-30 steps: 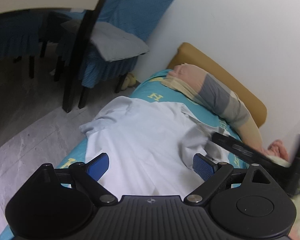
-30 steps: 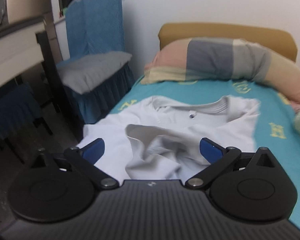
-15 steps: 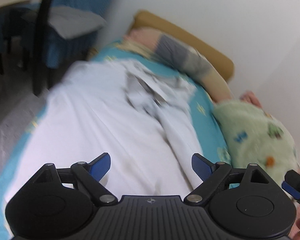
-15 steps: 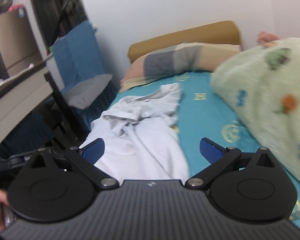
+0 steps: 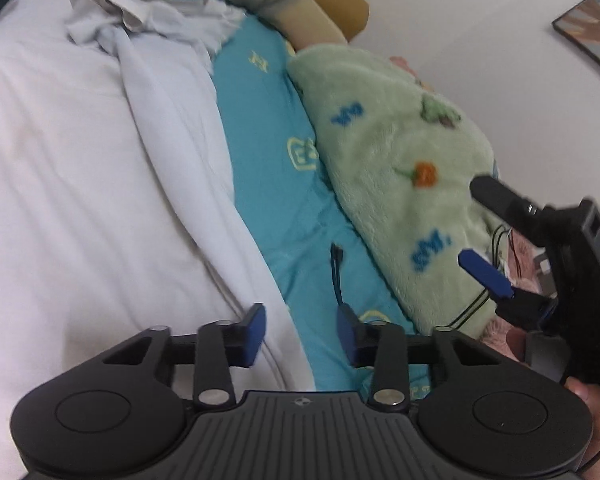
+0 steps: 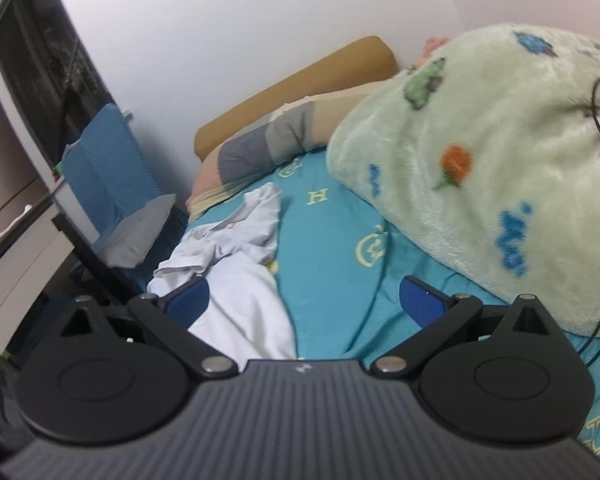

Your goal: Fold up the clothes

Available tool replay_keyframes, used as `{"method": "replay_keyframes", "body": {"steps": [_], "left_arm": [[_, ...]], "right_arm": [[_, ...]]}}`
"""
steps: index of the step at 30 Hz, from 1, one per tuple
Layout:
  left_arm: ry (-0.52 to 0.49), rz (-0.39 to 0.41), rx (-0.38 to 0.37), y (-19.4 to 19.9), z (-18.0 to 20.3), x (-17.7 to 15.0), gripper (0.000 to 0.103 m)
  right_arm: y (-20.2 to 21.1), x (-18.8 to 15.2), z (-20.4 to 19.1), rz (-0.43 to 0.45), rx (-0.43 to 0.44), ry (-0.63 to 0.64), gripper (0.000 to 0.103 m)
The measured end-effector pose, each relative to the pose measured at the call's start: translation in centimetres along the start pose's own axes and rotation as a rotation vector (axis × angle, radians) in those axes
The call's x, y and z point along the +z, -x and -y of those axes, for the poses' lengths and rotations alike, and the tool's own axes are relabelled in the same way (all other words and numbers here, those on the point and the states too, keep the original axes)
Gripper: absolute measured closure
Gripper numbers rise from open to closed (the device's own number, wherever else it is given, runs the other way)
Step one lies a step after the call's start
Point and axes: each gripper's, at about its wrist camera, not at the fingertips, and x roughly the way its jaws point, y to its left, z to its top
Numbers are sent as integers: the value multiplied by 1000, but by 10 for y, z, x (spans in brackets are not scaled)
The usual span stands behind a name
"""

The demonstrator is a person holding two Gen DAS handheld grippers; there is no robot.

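On the teal-sheeted bed [image 5: 284, 208], the half-closed, empty left claw [image 5: 300, 334] is straddling the white shirt [image 5: 80, 200] hem edge and should be biting squarely, while the right claw [image 6: 304, 304] is gaping empty.

Shirt [image 5: 80, 168]: pale grey-white, plain. Bed sheet [image 5: 272, 152]: teal w/ yellow letter and smiley prints. Blanket [image 6: 480, 160]: pale green fleece, blue, green and orange motifs. Pillow [image 6: 260, 152]: pink, grey, beige blocks. Headboard [image 6: 300, 84]: mustard tan. Chair cover [image 6: 104, 164]: blue. Claw pads [image 6: 188, 304]: blue, body black.

A pale white shirt [image 5: 80, 184] lies spread, its collar end rumpled.
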Motion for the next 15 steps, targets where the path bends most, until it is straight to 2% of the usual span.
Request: {"method": "replay_keyframes", "body": {"steps": [5,7,12,15], "left_arm": [[22,-52,67,-31,-2,-2,74],[38,-51,62,-27,-4,-2,74],[76,-50,49,-18,-11,-3,58],[100,-49,42,-12,-15,-4,58]], "right_arm": [[-9,0,23,-38,8,-104,0],[-11,-1,27,-48,13,-127,0],[-16,-3,27,-80,40,-144,0],[-18,-5,22,-99,62,-131,0]]}}
